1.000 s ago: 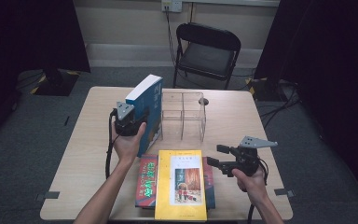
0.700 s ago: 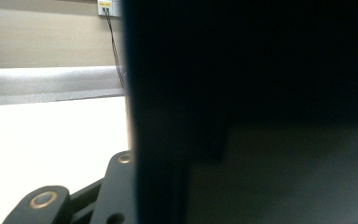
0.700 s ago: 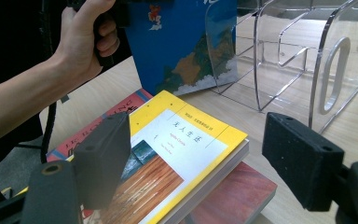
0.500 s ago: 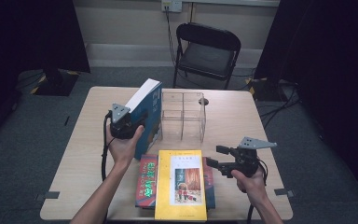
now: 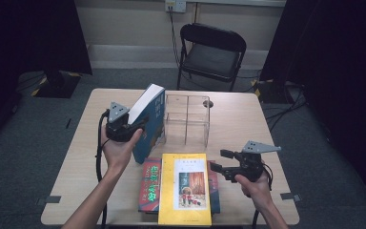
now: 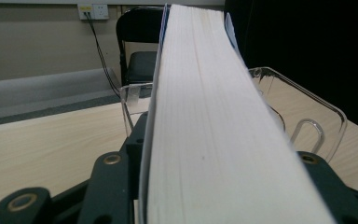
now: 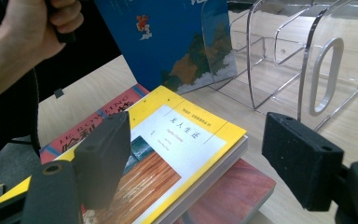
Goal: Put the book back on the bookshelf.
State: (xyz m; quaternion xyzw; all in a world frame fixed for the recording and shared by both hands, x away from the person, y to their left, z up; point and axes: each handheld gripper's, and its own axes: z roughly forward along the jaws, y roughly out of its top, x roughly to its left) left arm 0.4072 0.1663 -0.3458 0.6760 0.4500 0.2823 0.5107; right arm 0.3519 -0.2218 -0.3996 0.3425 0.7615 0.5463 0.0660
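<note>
— Left gripper [image 5: 140, 128] clamped on thick blue-covered book [image 5: 148, 121], jaws just eased a little wider, page block between them; held tilted, just left of clear acrylic divided rack [image 5: 187, 119]. Probably angled for sliding into a slot.

— Right gripper [image 5: 219, 160] parked apart, nothing between, over yellow-covered book [image 5: 185, 188] stacked on red book [image 5: 151, 186].

— Left gripper view: fore-edge pages [image 6: 214, 140]. Right gripper view: painted cover [image 7: 168, 42].

A lab or studio set up for recording: 1 pale wooden table [image 5: 248, 119] on grey carpet, black curtains [image 5: 33, 33] left and right, a folding chair [image 5: 212, 52] at the far side, cables running from a wall socket [image 5: 175, 5].
</note>
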